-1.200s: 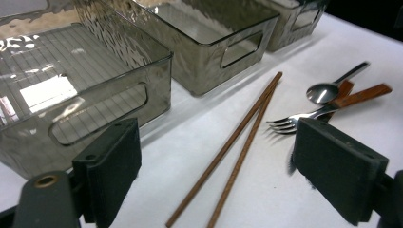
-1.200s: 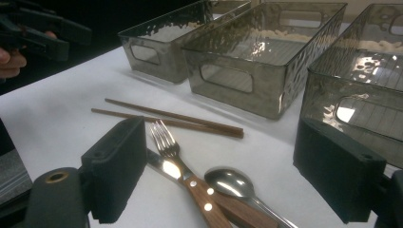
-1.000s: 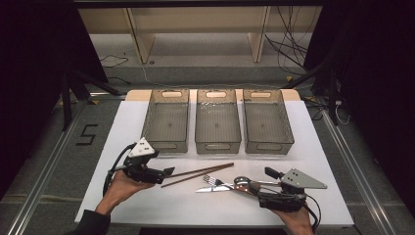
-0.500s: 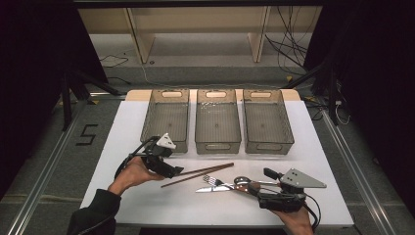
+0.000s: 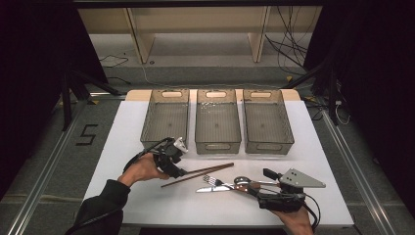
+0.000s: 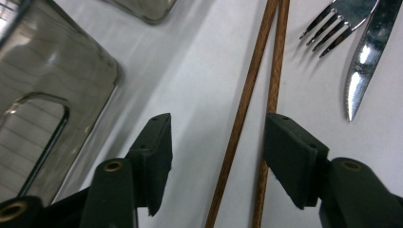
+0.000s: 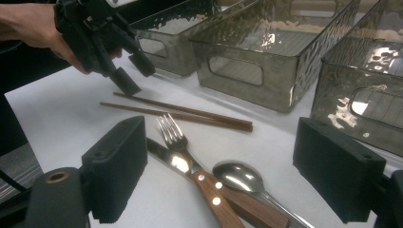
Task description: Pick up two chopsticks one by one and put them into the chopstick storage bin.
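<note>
— Where do we have the left gripper (image 5: 177, 169)?

— Low over the near end of the chopsticks (image 5: 198, 175), jaws spread wide. In the left gripper view the two sticks (image 6: 256, 118) run up between the jaws, one near the middle of the gap, the other right against the inner edge of one jaw (we can't tell whether it touches). Nothing is clamped.

— And the chopsticks themselves?

— Flat on the white table (image 5: 147, 205), side by side, just in front of the left (image 5: 165, 120) and middle (image 5: 218, 120) of three clear bins.

— Our right gripper (image 5: 254, 190)?

— Near the table's front edge, jaws wide apart and holding nothing. Its view looks over the fork (image 7: 178, 142), knife (image 7: 164, 156) and spoon (image 7: 242, 180), which lie bunched together just beyond the jaws, wooden handles toward us.
</note>
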{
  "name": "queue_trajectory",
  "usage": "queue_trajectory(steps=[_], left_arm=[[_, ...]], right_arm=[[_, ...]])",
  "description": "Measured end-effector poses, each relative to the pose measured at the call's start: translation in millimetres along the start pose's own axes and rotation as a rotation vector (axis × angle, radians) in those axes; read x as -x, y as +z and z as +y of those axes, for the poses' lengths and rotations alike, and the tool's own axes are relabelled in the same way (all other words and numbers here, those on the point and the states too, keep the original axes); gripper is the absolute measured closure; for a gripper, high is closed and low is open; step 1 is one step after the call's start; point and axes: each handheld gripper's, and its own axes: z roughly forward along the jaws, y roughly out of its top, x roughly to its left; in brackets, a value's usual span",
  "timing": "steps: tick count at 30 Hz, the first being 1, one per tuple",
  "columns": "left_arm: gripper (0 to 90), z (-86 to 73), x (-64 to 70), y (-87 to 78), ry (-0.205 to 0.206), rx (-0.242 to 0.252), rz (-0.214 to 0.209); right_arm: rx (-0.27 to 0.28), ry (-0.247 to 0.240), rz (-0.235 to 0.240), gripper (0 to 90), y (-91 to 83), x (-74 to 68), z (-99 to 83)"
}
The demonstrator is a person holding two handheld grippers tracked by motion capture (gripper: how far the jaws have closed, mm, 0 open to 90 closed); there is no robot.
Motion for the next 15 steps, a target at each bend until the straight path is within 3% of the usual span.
queue_trajectory(steps=[12, 15], left_arm=[[56.5, 12.4, 1.7, 13.6, 0.086, -0.106, -0.044], [60.4, 14.5, 1.5, 17.6, 0.091, -0.120, -0.055]], right_arm=[[-0.003, 0.001, 0.005, 19.7, 0.5, -0.2, -0.1], [-0.004, 0.001, 0.007, 19.8, 0.6, -0.1, -0.2]])
